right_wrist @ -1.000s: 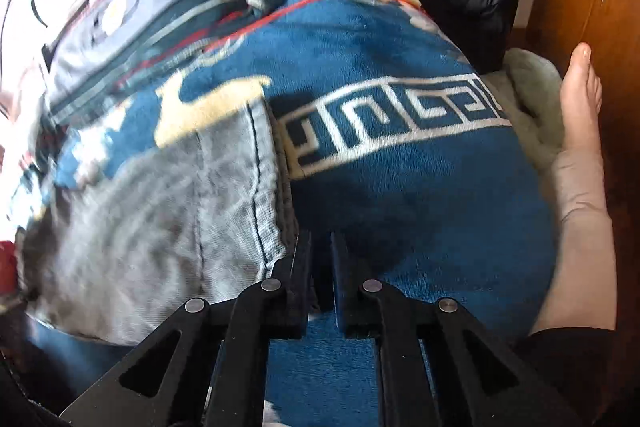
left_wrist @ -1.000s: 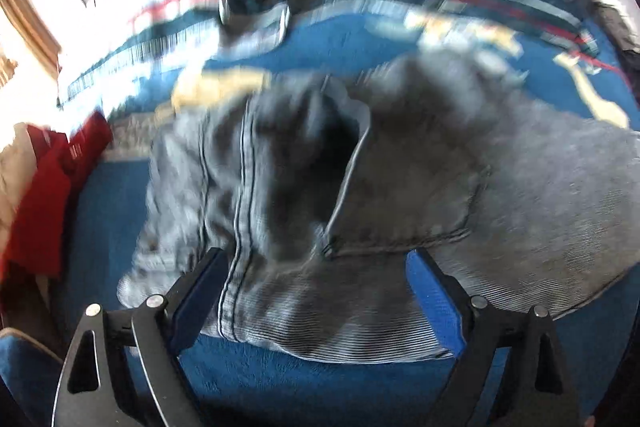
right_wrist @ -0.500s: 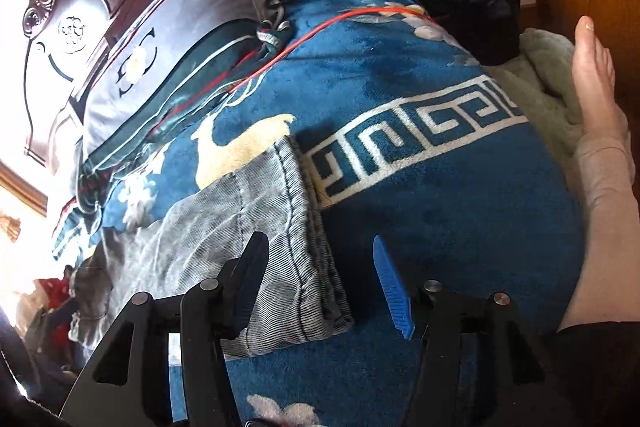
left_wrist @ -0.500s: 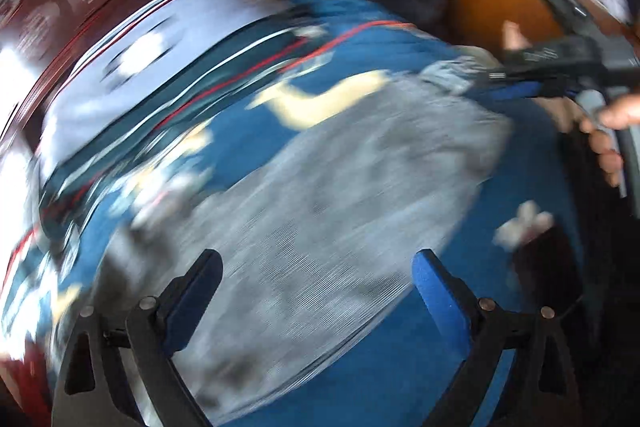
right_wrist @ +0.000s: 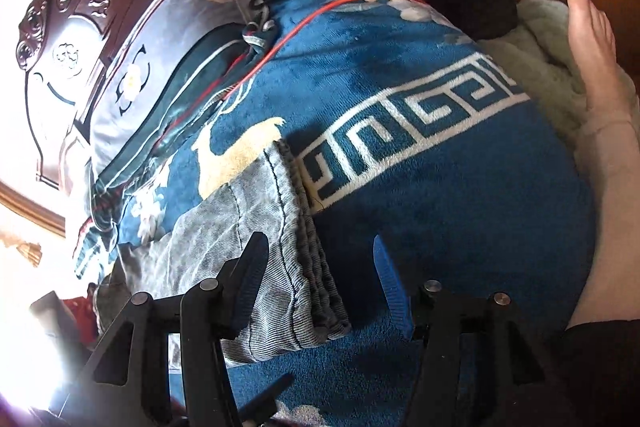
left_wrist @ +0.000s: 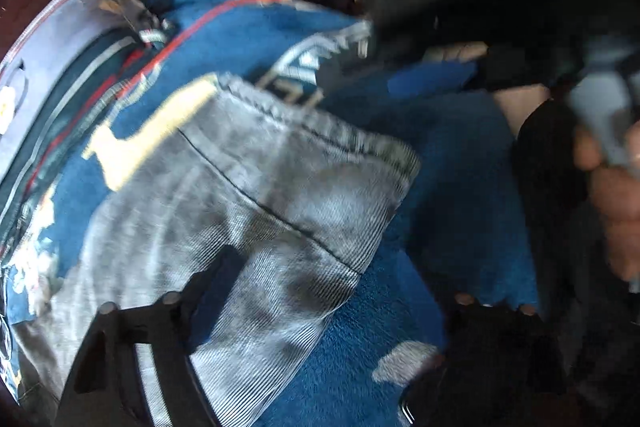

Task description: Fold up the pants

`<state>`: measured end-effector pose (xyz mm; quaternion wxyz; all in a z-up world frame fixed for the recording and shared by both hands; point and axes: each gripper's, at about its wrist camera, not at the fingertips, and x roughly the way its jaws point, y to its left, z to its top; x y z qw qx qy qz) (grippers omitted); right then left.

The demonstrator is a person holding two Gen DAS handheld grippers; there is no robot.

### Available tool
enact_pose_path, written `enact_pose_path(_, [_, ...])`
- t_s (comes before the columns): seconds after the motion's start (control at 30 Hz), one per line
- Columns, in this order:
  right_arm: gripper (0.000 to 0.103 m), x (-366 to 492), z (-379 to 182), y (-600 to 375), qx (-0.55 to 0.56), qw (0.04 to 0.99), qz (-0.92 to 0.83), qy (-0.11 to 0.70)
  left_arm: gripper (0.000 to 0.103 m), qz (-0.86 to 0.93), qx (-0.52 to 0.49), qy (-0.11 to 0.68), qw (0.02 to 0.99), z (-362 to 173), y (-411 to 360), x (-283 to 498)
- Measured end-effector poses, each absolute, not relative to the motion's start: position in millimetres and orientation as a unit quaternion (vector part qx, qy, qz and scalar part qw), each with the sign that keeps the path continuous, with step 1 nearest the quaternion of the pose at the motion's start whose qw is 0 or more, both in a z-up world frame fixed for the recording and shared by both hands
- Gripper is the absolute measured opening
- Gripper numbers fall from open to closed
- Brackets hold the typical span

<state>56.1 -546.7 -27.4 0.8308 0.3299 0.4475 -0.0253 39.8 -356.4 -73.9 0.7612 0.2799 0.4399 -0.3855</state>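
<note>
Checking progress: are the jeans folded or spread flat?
Folded: the jeans show stacked layers at their hem edge on the blue blanket; how many folds, cannot tell.

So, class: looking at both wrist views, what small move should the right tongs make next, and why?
Probably ease the right tongs down and shut on the pants hem: they hang open over it, and the pants lie flat on the blanket with nothing holding them.

The right gripper [right_wrist: 320,279] hangs with its fingers [right_wrist: 390,283] spread apart over the folded grey pants [right_wrist: 256,227], which lie on the blue blanket [right_wrist: 440,187] covering the bed. A bare foot [right_wrist: 592,43] rests near the blanket's right edge.
</note>
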Motion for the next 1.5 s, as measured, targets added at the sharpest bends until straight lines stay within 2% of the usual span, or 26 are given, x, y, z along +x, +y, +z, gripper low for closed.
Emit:
enact_pose_path(0.2, [0.054,58,-33,-546,0.341,0.822,-0.026,0.456,0.074,-0.378,0.276,0.453,0.759,-86,-364,49])
enact_pose_path(0.23, [0.054,58,-34,-546,0.342,0.821,-0.026,0.458,0.068,-0.379,0.277,0.451,0.759,-85,-364,48])
enact_pose_path(0.27, [0.054,58,-35,-545,0.344,0.819,-0.026,0.458,0.055,-0.381,0.279,0.445,0.761,-83,-364,47])
enact_pose_path(0.3, [0.054,58,-35,-546,0.347,0.818,-0.027,0.459,0.048,-0.383,0.278,0.441,0.762,-81,-364,46])
enact_pose_path(0.33, [0.054,59,-36,-546,0.351,0.817,-0.027,0.458,0.034,-0.383,0.274,0.44,0.765,-79,-362,47])
enact_pose_path(0.37, [0.054,58,-37,-546,0.357,0.816,-0.026,0.455,0.026,-0.382,0.259,0.443,0.769,-74,-358,49])
enact_pose_path(0.53, [0.055,64,-45,-549,0.416,0.798,0.009,0.435,0.024,-0.403,0.119,0.491,0.763,-62,-328,70])
enact_pose_path(0.73, [0.06,88,-66,-543,0.455,0.768,0.028,0.449,0.024,-0.408,0.1,0.5,0.758,-65,-321,69])
enact_pose_path(0.77, [0.057,91,-69,-541,0.45,0.768,0.027,0.454,0.024,-0.407,0.095,0.502,0.757,-65,-321,69])
enact_pose_path(0.8, [0.039,94,-68,-537,0.438,0.773,0.03,0.458,0.024,-0.407,0.089,0.505,0.756,-65,-320,72])
enact_pose_path(0.83, [0.028,95,-68,-534,0.431,0.775,0.035,0.46,0.024,-0.406,0.085,0.506,0.756,-65,-318,73])
enact_pose_path(0.9, [0.018,97,-63,-527,0.405,0.787,0.03,0.464,0.024,-0.407,0.075,0.507,0.756,-63,-314,77])
enact_pose_path(1.2, [0.014,87,-7,-483,0.337,0.847,0.087,0.402,0.023,-0.414,0.007,0.492,0.766,-37,-268,77])
enact_pose_path(1.5, [0.014,110,38,-398,0.278,0.862,0.147,0.398,0.023,-0.386,-0.081,0.473,0.788,-13,-187,78])
